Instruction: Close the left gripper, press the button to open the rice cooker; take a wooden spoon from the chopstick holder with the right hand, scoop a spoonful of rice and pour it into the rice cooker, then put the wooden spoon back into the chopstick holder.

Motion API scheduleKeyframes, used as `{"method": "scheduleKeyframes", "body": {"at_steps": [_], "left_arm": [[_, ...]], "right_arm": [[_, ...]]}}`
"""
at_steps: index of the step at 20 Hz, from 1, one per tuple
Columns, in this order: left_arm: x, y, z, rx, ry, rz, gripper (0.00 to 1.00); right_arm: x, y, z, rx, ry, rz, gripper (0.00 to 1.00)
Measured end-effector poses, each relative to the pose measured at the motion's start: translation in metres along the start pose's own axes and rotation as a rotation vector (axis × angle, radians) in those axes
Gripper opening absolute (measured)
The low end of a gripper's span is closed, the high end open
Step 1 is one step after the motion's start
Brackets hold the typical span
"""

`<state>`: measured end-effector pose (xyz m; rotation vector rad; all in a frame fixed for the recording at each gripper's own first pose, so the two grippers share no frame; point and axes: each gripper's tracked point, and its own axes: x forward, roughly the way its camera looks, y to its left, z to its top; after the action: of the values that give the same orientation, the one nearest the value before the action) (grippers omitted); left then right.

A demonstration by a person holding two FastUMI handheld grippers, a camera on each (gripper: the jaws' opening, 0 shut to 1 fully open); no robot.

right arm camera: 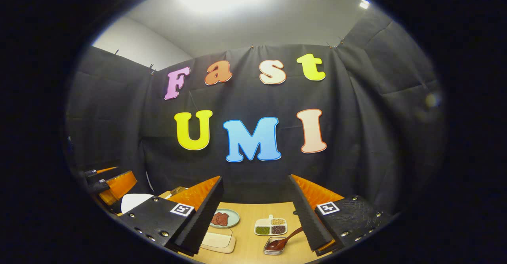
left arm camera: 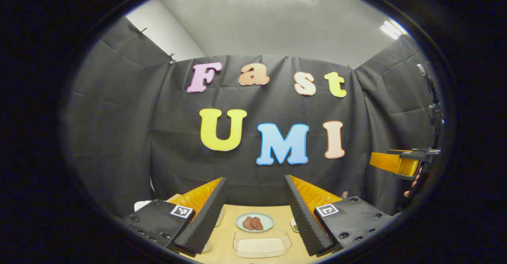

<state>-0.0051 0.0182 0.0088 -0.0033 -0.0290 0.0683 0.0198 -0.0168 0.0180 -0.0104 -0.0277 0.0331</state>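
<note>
Up close in the left gripper view, the left gripper [left arm camera: 255, 212] hangs above the table [left arm camera: 223, 240] with its jaws spread wide and nothing between them. Through the gap lies a clear rectangular tray [left arm camera: 261, 243] holding something pale, nearest of all, and just beyond it a small round plate [left arm camera: 254, 221] with reddish-brown pieces on it. Far off at the right edge of that view the right gripper [left arm camera: 396, 163] floats high, a hand [left arm camera: 414, 185] on its grip below — from this angle I cannot tell how its jaws stand.

Over in the right gripper view, the answer is plain: the right gripper [right arm camera: 255, 212] has its jaws wide apart too, gripping nothing. Between them, low and to the right, a wooden spoon [right arm camera: 283, 240] rests with its bowl in a small clear container [right arm camera: 274, 246], handle slanting up and right towards the right finger. Just beyond sits a white divided dish [right arm camera: 271, 226] with green, tan and dark red grains in separate sections. Left of it, the round plate [right arm camera: 223, 218] and, nearer, the clear tray [right arm camera: 217, 242] — both partly hidden by the left finger. At the far left edge the left gripper [right arm camera: 115, 185] shows, with a white rounded object [right arm camera: 134, 201] just below it, too hidden to identify.
</note>
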Motion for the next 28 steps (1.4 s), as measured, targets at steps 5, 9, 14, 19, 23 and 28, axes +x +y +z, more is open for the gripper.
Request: {"method": "scheduleKeyframes", "body": {"at_steps": [5,9,14,19,23,28], "left_arm": [[0.01,0.005,0.005,0.024,-0.009,-0.044,0.97],[0.011,0.016,0.0,-0.018,-0.019,-0.077,0.97],[0.013,0.062,-0.032,-0.005,0.044,-0.052,0.97],[0.021,0.125,-0.095,-0.009,0.213,-0.022,0.67],[0.03,0.194,-0.14,-0.027,0.343,0.065,0.12],[0.035,0.243,-0.207,-0.088,0.519,0.105,0.09]], "right_arm": [[-0.006,0.014,0.001,0.009,-0.01,-0.016,0.97],[-0.01,0.026,-0.001,0.005,-0.019,-0.022,0.97],[-0.008,0.044,-0.023,0.0,0.018,-0.023,0.97],[-0.006,0.064,-0.05,-0.035,0.063,0.007,0.97],[-0.002,0.075,-0.06,-0.024,0.08,0.013,0.97],[0.004,0.075,-0.073,-0.047,0.122,0.003,0.97]]}}
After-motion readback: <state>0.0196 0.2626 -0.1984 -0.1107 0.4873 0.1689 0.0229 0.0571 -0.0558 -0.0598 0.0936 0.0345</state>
